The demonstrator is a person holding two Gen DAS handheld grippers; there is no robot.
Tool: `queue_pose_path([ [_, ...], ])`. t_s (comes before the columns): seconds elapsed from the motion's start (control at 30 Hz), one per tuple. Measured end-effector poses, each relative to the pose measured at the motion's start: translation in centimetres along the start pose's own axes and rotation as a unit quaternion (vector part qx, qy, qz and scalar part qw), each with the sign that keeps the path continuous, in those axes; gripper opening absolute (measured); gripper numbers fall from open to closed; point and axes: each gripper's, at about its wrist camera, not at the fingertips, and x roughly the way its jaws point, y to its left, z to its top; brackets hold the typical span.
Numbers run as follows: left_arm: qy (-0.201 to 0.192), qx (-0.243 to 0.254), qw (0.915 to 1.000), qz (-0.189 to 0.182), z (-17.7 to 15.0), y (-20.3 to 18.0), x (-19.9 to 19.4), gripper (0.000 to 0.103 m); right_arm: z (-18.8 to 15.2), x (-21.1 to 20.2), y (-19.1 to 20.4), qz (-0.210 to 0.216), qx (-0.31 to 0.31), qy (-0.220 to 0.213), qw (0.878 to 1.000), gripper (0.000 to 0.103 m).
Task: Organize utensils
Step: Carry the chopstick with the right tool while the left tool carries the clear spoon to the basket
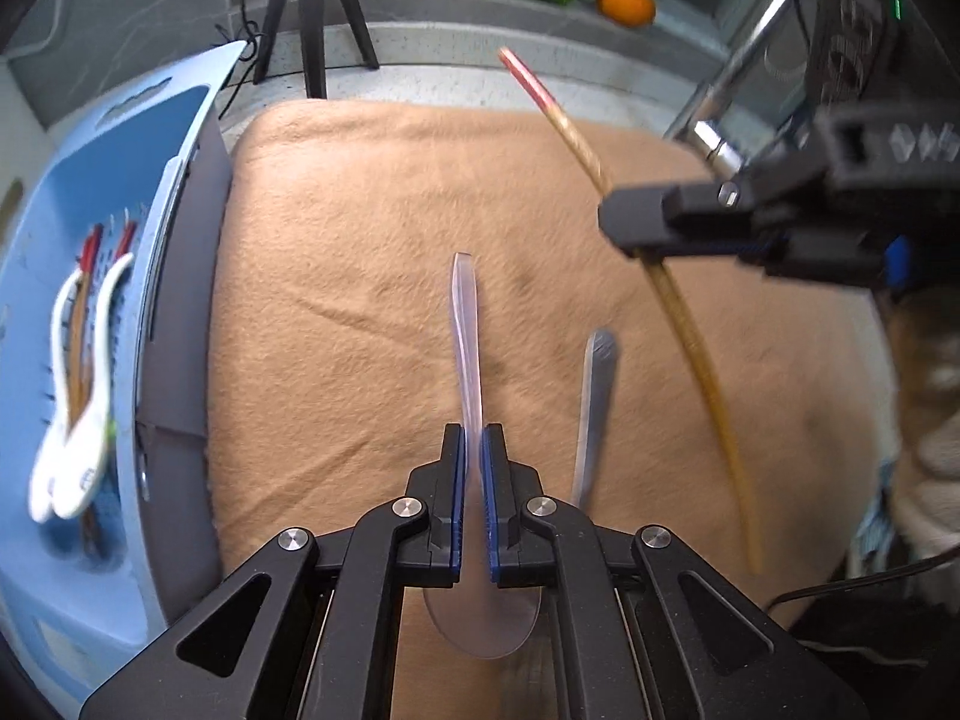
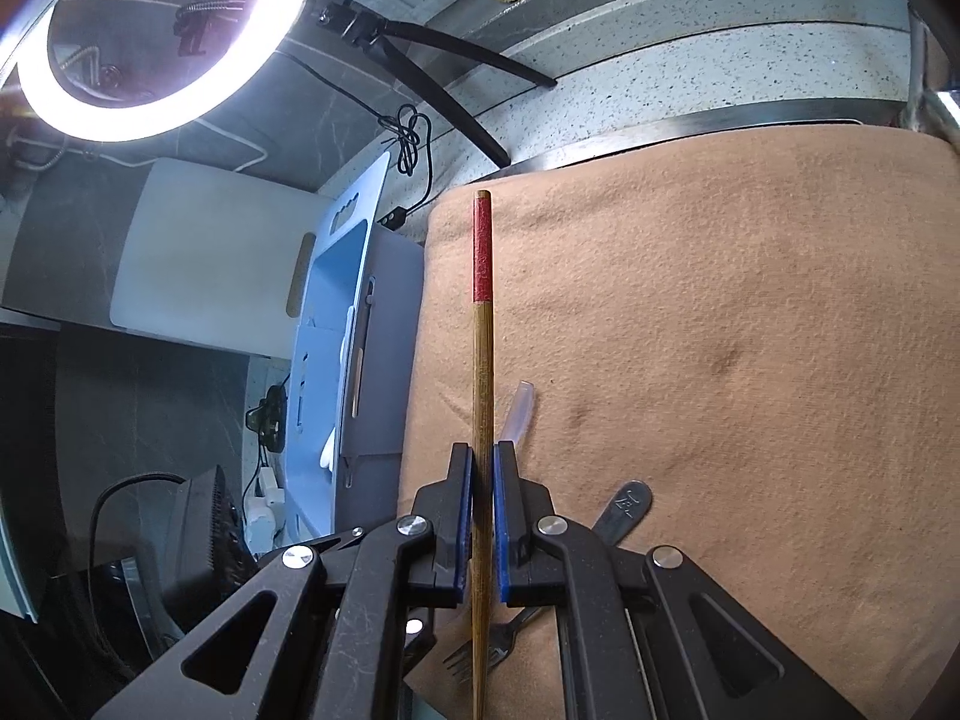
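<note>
Left wrist view: the left gripper (image 1: 474,480) is pinching a clear plastic spoon (image 1: 467,348) by its handle, the bowl hanging below the pads and the handle tip pointing ahead over the tan towel (image 1: 336,276). Ahead and to its right, the right gripper (image 1: 630,228) is clamped on a red-tipped wooden chopstick (image 1: 690,324) near mid-length. A metal fork (image 1: 591,408) lies on the towel just right of the left gripper. To its left stands the blue drainer basket (image 1: 174,138), already holding two white spoons (image 1: 78,396) and chopsticks.

Right wrist view confirms the grip: the chopstick (image 2: 482,360) runs straight out between the pressed pads of the right gripper (image 2: 482,516), red end forward; the basket (image 2: 324,312) sits ahead to its left.

Assessment: both utensils appear lifted, so the carry step is in hand. The next move likely calls for swinging each left over the basket and releasing beside like items.

Limitations: basket contents are blurred; the fork's tines are hidden behind the left gripper; the chopstick's lower end is cut off in the right view.
</note>
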Motion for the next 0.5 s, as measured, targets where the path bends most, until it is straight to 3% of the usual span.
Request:
queue_pose_path([
  [0.23,-0.022,-0.023,0.9985,-0.046,0.3,0.0,-2.1,0.004,0.4,-0.9,-0.1,0.001,0.004,-0.011,1.0,0.006],
  [0.5,-0.051,-0.033,0.9977,-0.03,0.2,2.3,-5.0,0.004,0.6,-0.5,1.4,0.011,-0.002,-0.011,1.0,0.006],
])
